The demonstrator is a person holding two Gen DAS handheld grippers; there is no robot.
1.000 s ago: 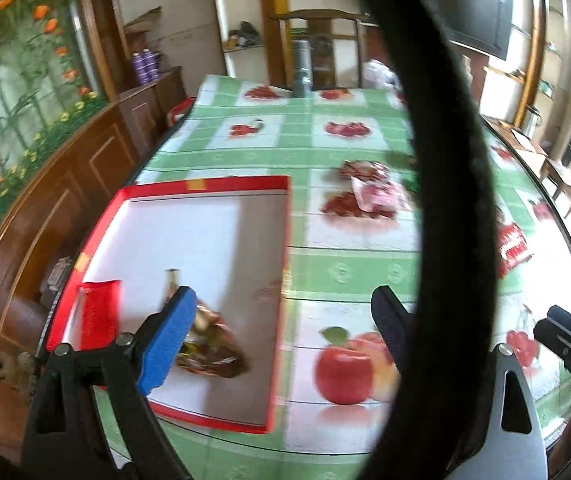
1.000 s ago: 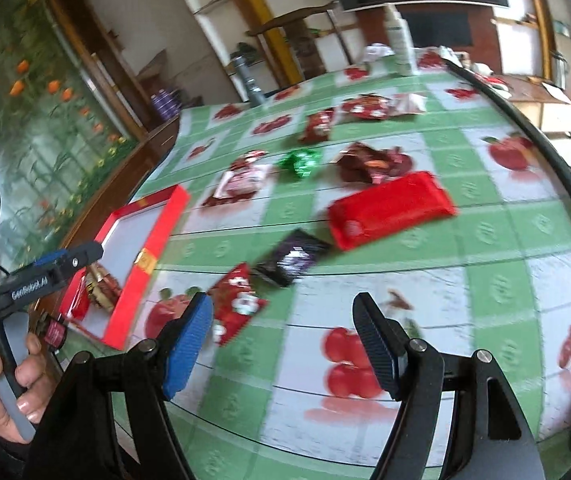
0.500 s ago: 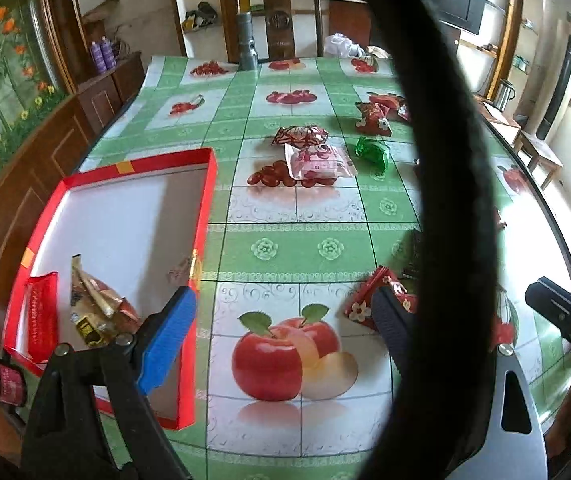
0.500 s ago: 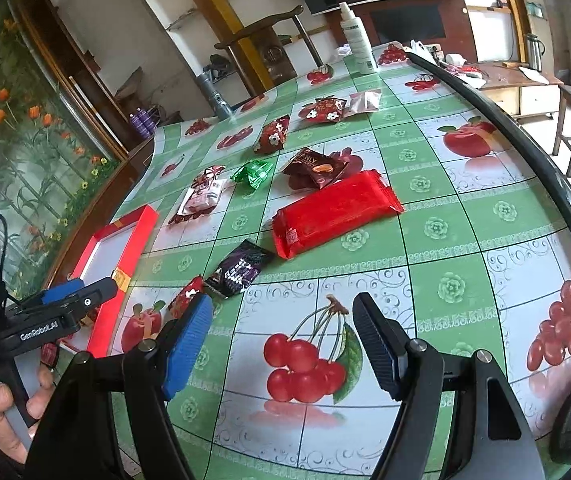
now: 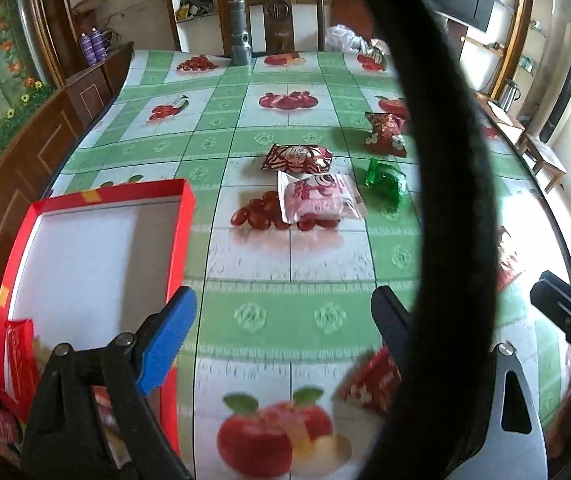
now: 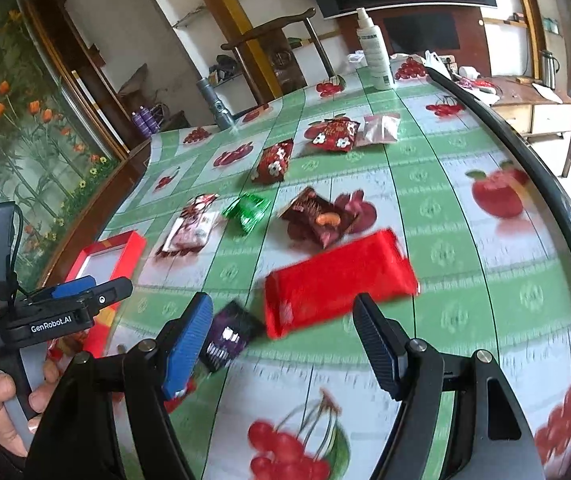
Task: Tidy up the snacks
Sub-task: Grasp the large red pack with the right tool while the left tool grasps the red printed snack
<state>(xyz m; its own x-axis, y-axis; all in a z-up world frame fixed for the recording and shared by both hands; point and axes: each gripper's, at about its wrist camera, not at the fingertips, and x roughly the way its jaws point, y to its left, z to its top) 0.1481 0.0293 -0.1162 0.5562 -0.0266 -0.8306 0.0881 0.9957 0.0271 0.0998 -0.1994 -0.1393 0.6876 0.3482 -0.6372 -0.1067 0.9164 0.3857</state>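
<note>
Right gripper [image 6: 281, 340] up front, jaws spread and nothing between them, hovering low over the table [image 6: 465, 240]. Just past its blue finger lies a small dark packet [image 6: 227, 336], and beside that, touching or nearly so, the long red pack [image 6: 337, 280]. My read: the red pack is the next pick. To do it well, come down across its narrow width, not its length, and keep the blue finger clear of the dark packet so it isn't dragged along.

Over on the left, the left gripper [image 5: 281, 320] also stands wide apart and empty, hanging above bare cloth beside the red tray [image 5: 183, 240]. A small red floral packet [image 5: 369, 384] sits just by its dark finger, blurred. The tray already holds one red packet [image 5: 17, 352] at its near end; anything else in there is hidden behind the gripper.

Now the count, moving away. Mid-table: one pink-and-white pack [image 5: 315, 198], one red-and-white striped pack [image 5: 297, 158] touching it, one green candy wrapper [image 5: 383, 178], one brown snack bag [image 6: 315, 216]. Further: two red floral bags [image 6: 275, 160], one silvery pouch [image 6: 379, 128]. So ten loose snacks that I can make out. At the far edge: one white spray bottle [image 6: 373, 52], one grey flashlight [image 5: 239, 36], one wooden chair [image 5: 277, 4].
</note>
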